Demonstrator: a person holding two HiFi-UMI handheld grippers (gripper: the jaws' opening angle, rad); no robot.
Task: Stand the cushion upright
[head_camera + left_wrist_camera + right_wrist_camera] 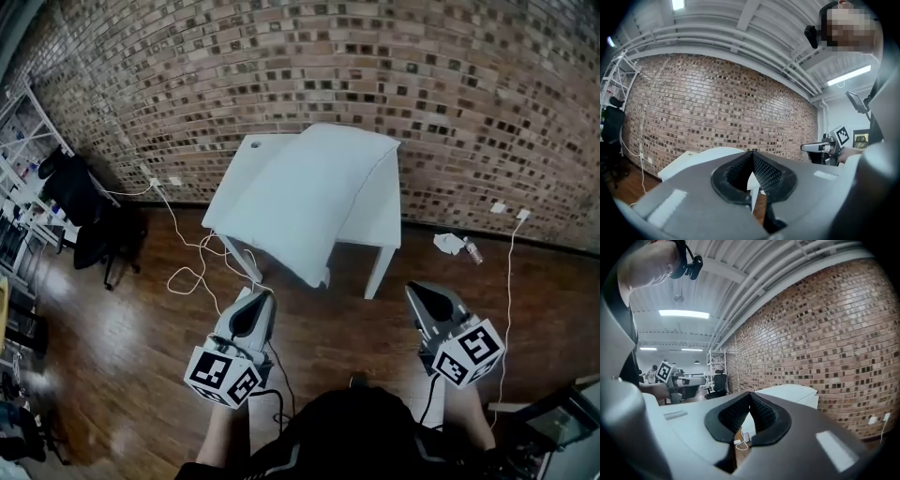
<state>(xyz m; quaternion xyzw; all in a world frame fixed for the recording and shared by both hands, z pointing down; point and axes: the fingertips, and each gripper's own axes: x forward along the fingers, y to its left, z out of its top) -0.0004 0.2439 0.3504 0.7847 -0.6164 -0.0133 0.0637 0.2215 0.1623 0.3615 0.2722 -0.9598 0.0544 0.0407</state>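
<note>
A large white cushion (300,202) lies flat on a small white table (375,220) by the brick wall, its near corner hanging over the table's front edge. My left gripper (256,302) is shut and empty, short of the table over the wood floor. My right gripper (416,292) is likewise shut and empty, just right of the table's front leg. In the left gripper view the cushion (710,153) shows beyond the closed jaws, with the right gripper (820,147) off to the side. In the right gripper view the cushion (794,392) lies ahead.
A brick wall (375,84) backs the table. White cables (192,272) trail across the floor under and left of it. A black office chair (94,216) and shelving (23,159) stand at the left. Crumpled litter (455,246) lies right of the table.
</note>
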